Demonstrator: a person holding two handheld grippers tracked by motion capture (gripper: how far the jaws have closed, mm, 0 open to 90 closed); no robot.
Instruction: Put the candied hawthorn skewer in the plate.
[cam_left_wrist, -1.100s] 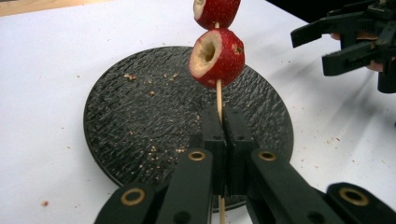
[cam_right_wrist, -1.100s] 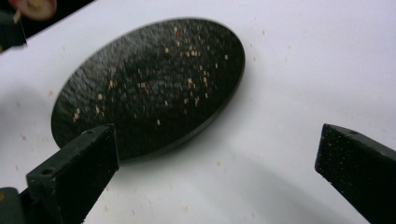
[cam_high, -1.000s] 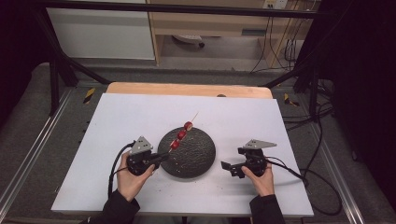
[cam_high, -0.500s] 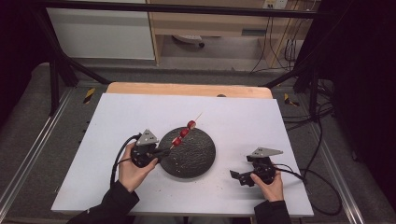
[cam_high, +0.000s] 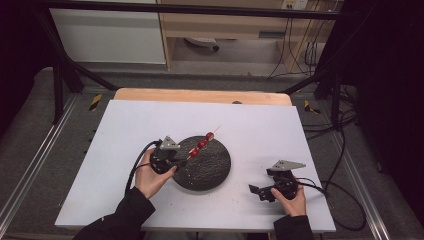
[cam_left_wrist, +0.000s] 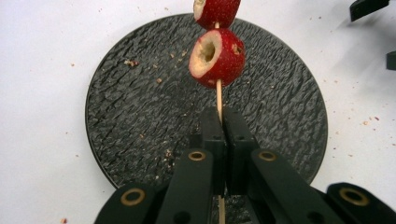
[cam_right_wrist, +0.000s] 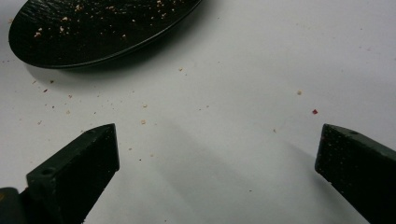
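Note:
A wooden skewer (cam_high: 202, 142) threaded with red cored fruit pieces (cam_left_wrist: 217, 58) hangs tilted over the round black textured plate (cam_high: 212, 172). My left gripper (cam_high: 181, 161) is at the plate's left rim, shut on the skewer's lower end. In the left gripper view the jaws (cam_left_wrist: 219, 116) pinch the thin stick (cam_left_wrist: 218, 95), with the plate (cam_left_wrist: 140, 107) below. My right gripper (cam_high: 261, 181) rests low on the table to the right of the plate, jaws wide open. Its fingers (cam_right_wrist: 88, 154) stand far apart over bare table, with the plate's edge (cam_right_wrist: 93, 28) ahead.
The white table top (cam_high: 125, 130) carries scattered crumbs around the plate. A wooden strip (cam_high: 200, 96) runs along its far edge. Cables trail from both grippers; the right one loops off the table's right side (cam_high: 345, 200). Metal frame rails flank the table.
My left hand has shifted a little right and farther from the near edge, with the skewer in its jaws. My right gripper has drawn back to the right and toward the near edge.

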